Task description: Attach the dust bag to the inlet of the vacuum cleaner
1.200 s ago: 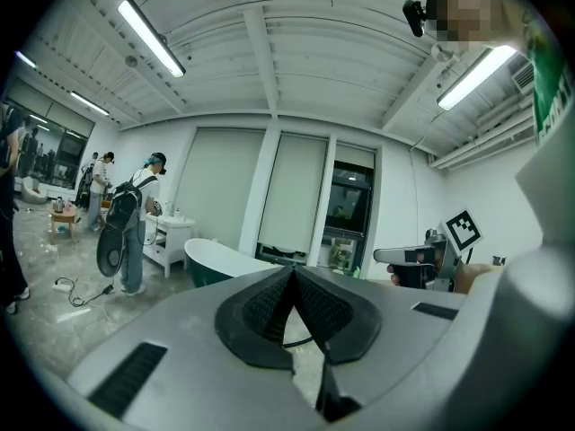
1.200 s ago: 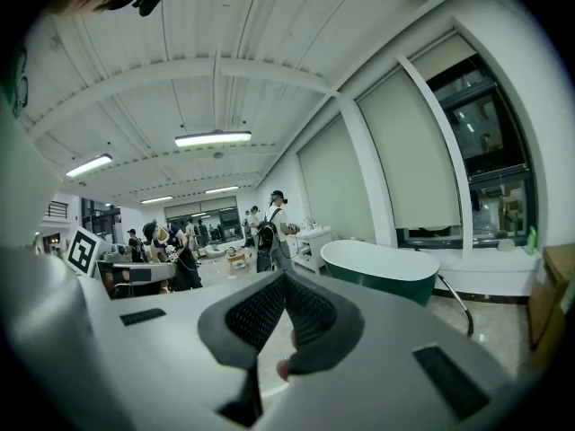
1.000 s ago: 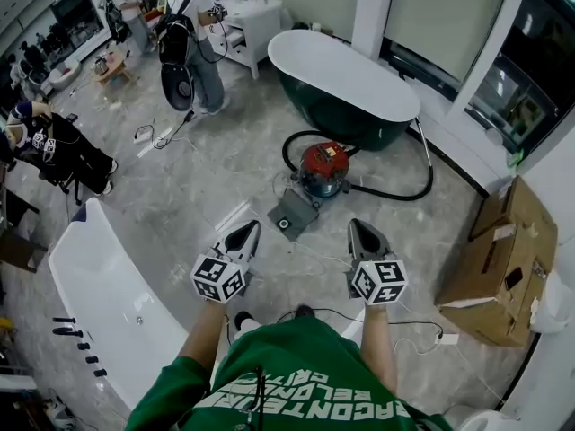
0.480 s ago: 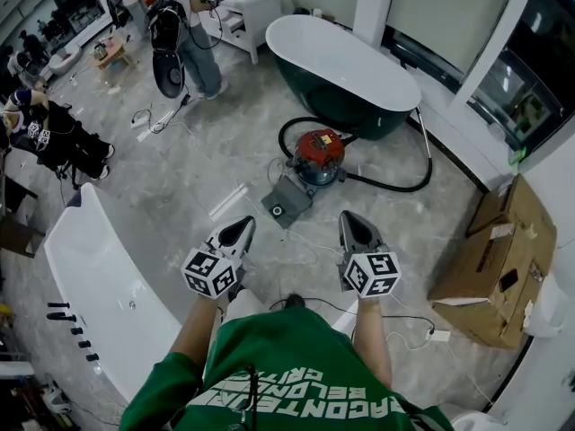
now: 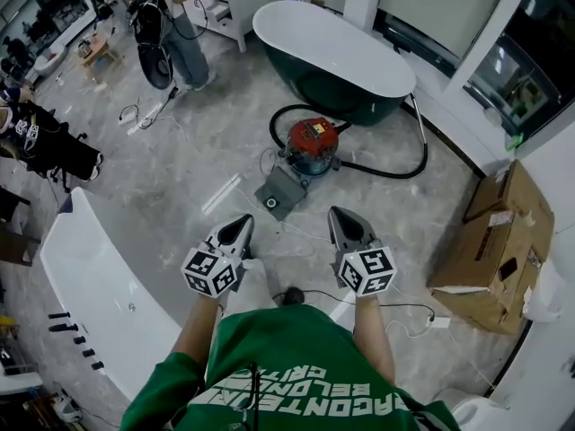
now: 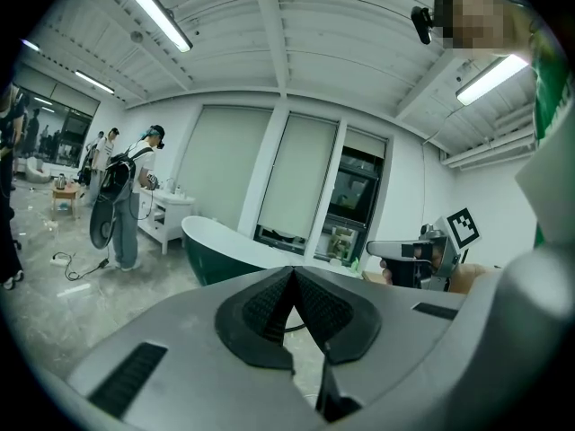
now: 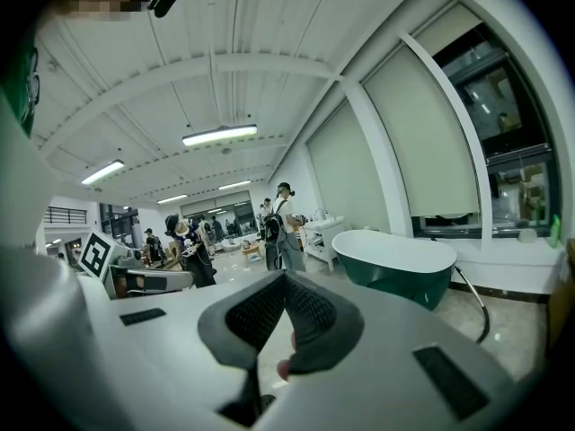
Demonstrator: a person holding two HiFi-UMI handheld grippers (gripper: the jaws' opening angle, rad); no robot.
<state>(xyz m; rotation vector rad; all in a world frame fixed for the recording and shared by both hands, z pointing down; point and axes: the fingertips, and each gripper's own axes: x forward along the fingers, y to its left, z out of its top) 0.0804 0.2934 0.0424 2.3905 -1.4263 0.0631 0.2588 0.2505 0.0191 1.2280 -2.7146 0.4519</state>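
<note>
The red vacuum cleaner [image 5: 312,144] stands on the marble floor in front of a green bathtub, with its black hose [image 5: 395,171] looped around it. A flat grey dust bag [image 5: 278,193] with a round hole lies on the floor just before it. My left gripper [image 5: 241,224] and right gripper [image 5: 340,216] are held side by side at waist height, short of the bag. Both are shut, with nothing between the jaws. The left gripper view shows its tips [image 6: 292,272] closed, and the right gripper view shows the same [image 7: 284,277].
A green bathtub [image 5: 332,57] stands behind the vacuum and a white bathtub [image 5: 99,277] at my left. A cardboard box [image 5: 494,241] leans at the right wall. A cable and power strip [image 5: 438,321] lie by my feet. People stand at the far left.
The view has shifted: the vacuum and the bag now sit slightly higher and further left in the head view. Both grippers stay shut and side by side.
</note>
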